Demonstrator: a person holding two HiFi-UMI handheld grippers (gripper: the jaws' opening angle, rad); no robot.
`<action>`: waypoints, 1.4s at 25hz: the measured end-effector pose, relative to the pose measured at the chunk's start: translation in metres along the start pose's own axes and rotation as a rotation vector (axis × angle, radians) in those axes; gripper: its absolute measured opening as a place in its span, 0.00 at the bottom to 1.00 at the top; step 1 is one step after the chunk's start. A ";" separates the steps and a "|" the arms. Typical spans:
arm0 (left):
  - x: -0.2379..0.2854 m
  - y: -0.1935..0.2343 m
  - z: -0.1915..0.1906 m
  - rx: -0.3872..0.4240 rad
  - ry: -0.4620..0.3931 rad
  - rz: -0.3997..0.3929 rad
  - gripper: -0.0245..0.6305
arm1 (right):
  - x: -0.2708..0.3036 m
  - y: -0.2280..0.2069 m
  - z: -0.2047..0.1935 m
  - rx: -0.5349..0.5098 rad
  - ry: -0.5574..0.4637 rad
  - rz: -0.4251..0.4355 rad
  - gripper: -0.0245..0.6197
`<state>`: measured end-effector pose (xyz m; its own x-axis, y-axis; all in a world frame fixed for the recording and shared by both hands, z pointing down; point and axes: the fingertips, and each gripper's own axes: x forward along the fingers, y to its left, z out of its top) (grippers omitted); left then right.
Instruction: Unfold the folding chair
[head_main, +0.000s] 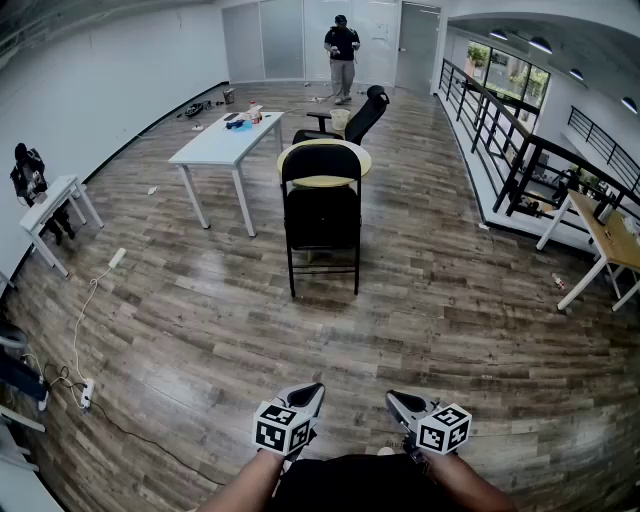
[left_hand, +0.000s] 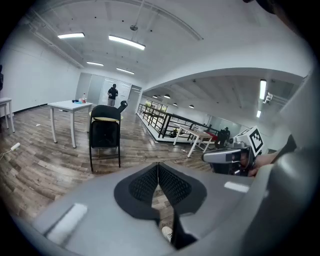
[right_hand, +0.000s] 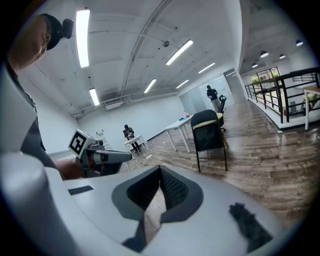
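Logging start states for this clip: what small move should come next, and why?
Probably step toward the folding chair: it stands folded across the floor, apparently well beyond reach, while the left gripper and right gripper are both shut and empty.

We stand in a large, sparsely furnished open office or lab hall. A wood-plank floor (head_main: 200, 320) runs between plain white walls (head_main: 100, 80) under long strip lights (left_hand: 126, 42). Frosted glass doors (head_main: 282, 38) close the far end and a black metal railing (head_main: 478, 110) lines one side. A white bench (head_main: 215, 148), a black swivel chair (head_main: 362, 115), a wooden desk (head_main: 612, 232) and a power strip (head_main: 87, 392) trailing its cable suggest a workplace.
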<state>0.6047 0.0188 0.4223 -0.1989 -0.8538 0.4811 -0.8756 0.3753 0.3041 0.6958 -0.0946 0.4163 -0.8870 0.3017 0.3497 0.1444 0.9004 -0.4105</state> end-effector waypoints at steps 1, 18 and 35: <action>-0.001 0.002 -0.001 0.000 0.000 0.001 0.05 | 0.001 0.001 0.000 0.001 0.000 -0.001 0.05; -0.022 0.039 -0.004 -0.034 -0.018 0.005 0.05 | 0.032 0.025 -0.001 -0.015 0.030 -0.005 0.05; -0.109 0.116 -0.040 -0.070 -0.023 0.067 0.05 | 0.108 0.113 -0.019 -0.051 0.078 0.060 0.05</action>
<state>0.5427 0.1698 0.4377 -0.2663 -0.8337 0.4837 -0.8272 0.4553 0.3294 0.6244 0.0456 0.4235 -0.8394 0.3772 0.3914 0.2202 0.8943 -0.3896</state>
